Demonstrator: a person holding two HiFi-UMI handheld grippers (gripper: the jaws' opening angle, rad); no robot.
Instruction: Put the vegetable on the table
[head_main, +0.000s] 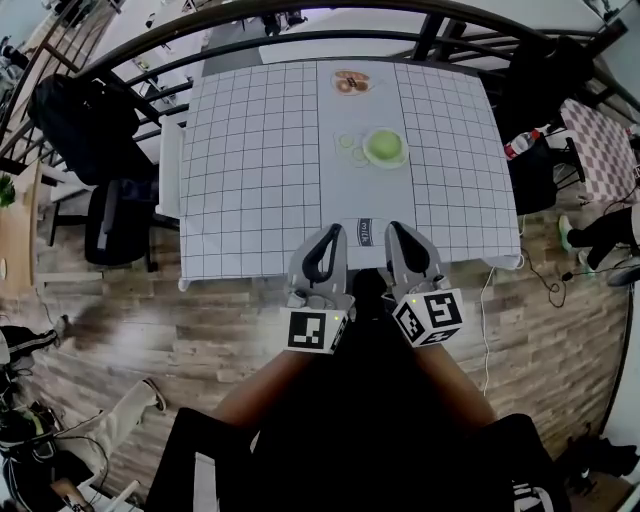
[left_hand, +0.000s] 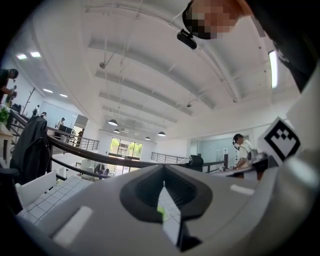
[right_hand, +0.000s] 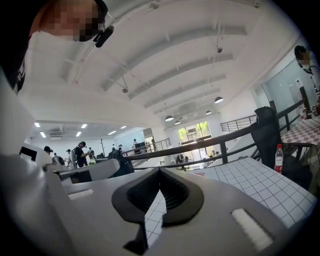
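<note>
Left gripper view first: the left gripper (left_hand: 163, 172) has its grey plastic jaws pressed together at the tips with nothing pinched. Lower down there's just a thin wedge of gap, with grid cloth and a tiny green speck showing through.

Right gripper view, same deal. The right gripper (right_hand: 160, 172) is closed tip to tip and empty, with grid squares visible through its wedge.

From the head view the two sit side by side over the near edge of the table with the white black-gridded cloth (head_main: 260, 160), marker cubes toward the person. Between their tips there's a small dark-and-white thing (head_main: 365, 232) on the cloth; I can't tell what it is.

The round green vegetable (head_main: 384, 146) is well apart from both grippers, out past the middle of the table on a pale plate (head_main: 386, 165). A few pale round slices (head_main: 350, 146) lie just to its left. Farther back is a second plate with brown food (head_main: 352, 82).

Off the table:
- a black chair with a dark jacket (head_main: 90, 130) stands to the left
- a dark metal railing (head_main: 300, 15) curves behind
- a red-capped bottle (right_hand: 279, 157) stands at the right
- the floor is wood plank (head_main: 200, 340)
</note>
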